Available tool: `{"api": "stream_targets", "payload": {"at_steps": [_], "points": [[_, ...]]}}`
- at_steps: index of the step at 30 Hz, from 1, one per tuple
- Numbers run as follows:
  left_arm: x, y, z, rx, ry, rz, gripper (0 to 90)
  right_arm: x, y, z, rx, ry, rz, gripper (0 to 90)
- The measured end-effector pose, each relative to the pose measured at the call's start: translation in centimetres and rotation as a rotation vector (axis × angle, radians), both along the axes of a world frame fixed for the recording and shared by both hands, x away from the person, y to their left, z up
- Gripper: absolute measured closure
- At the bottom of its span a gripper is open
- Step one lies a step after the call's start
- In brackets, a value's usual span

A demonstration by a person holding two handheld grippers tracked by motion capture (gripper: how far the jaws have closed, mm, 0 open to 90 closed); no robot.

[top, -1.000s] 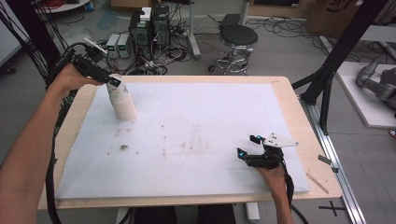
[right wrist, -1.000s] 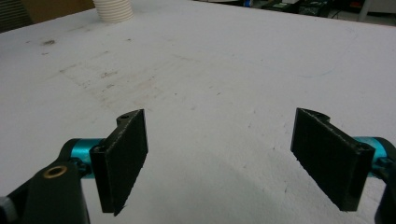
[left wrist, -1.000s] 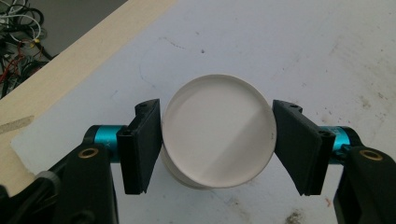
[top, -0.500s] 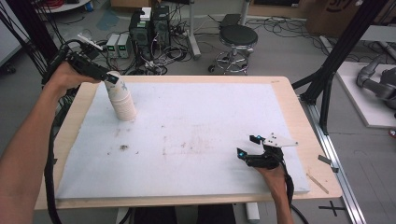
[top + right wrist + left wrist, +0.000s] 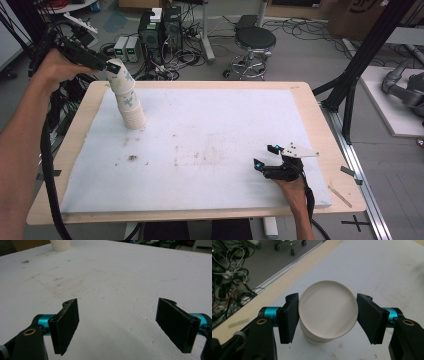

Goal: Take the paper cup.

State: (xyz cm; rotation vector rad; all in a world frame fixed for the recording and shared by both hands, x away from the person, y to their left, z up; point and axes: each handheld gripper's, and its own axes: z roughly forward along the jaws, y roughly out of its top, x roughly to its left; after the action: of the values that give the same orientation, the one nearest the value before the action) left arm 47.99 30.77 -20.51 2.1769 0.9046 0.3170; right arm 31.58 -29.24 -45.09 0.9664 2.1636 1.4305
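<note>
A stack of white paper cups (image 5: 133, 111) stands upside down at the far left of the white mat (image 5: 215, 125). My left gripper (image 5: 110, 65) is shut on the top cup (image 5: 117, 70), and the upper part of the stack leans left toward it. In the left gripper view the jaws of my left gripper (image 5: 328, 315) press both sides of that cup's round base (image 5: 328, 310), with the stack (image 5: 317, 340) below it. My right gripper (image 5: 266, 155) rests open on the mat at the front right. Its jaws (image 5: 120, 325) stand wide with nothing between them, and the stack (image 5: 60, 245) shows far off.
The wooden table (image 5: 320, 125) rims the mat. Dark stains (image 5: 133, 158) mark the mat near the middle and left. Behind the table, on the floor, are a stool (image 5: 255, 40), computer boxes (image 5: 160, 30) and cables. A black frame leg (image 5: 357, 70) rises at the right.
My left hand has risen with the top cup in its jaws, so the column of cups now looks taller and leans left. The right gripper has not moved.
</note>
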Motion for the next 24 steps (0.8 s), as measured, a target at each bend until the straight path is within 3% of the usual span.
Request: {"api": "stream_targets", "payload": {"at_steps": [3, 8, 11, 14, 15, 16, 17, 20, 21, 24], "points": [[-0.6, -0.1, 1.4, 0.012, -0.023, -0.001, 36.9, 0.0, 0.0, 0.0, -0.001, -0.003, 0.002, 18.8], [-1.3, 0.0, 2.0, 0.023, -0.035, -0.005, 36.9, 0.0, 0.0, 0.0, 0.005, -0.003, 0.001, 18.8], [-2.5, -0.4, 2.1, -0.013, -0.067, -0.032, 36.9, 0.0, 0.0, 0.0, 0.007, 0.002, 0.002, 18.8], [-4.1, -1.0, 1.5, -0.076, -0.096, -0.071, 36.9, 0.0, -0.1, 0.0, 0.014, 0.0, 0.002, 18.8], [-5.2, -1.4, 0.9, -0.08, -0.104, -0.097, 36.9, 0.0, -0.1, 0.0, 0.015, 0.0, 0.002, 18.8], [-5.2, -1.4, 0.9, -0.08, -0.104, -0.097, 36.9, 0.0, -0.1, 0.0, 0.018, 0.003, 0.003, 18.8], [-6.4, -2.1, 0.0, -0.11, -0.116, -0.129, 36.9, 0.0, -0.2, 0.0, 0.017, -0.004, 0.001, 18.8], [-7.5, -2.7, -0.8, -0.13, -0.133, -0.15, 36.9, -0.1, -0.2, 0.0, 0.018, -0.011, -0.001, 18.8], [-8.5, -3.2, -1.5, -0.169, -0.147, -0.185, 36.8, -0.2, -0.2, 0.0, 0.016, -0.02, -0.001, 18.8], [-9.5, -3.8, -2.3, -0.183, -0.162, -0.212, 36.8, -0.2, -0.1, 0.0, 0.011, -0.016, 0.007, 18.8]]}}
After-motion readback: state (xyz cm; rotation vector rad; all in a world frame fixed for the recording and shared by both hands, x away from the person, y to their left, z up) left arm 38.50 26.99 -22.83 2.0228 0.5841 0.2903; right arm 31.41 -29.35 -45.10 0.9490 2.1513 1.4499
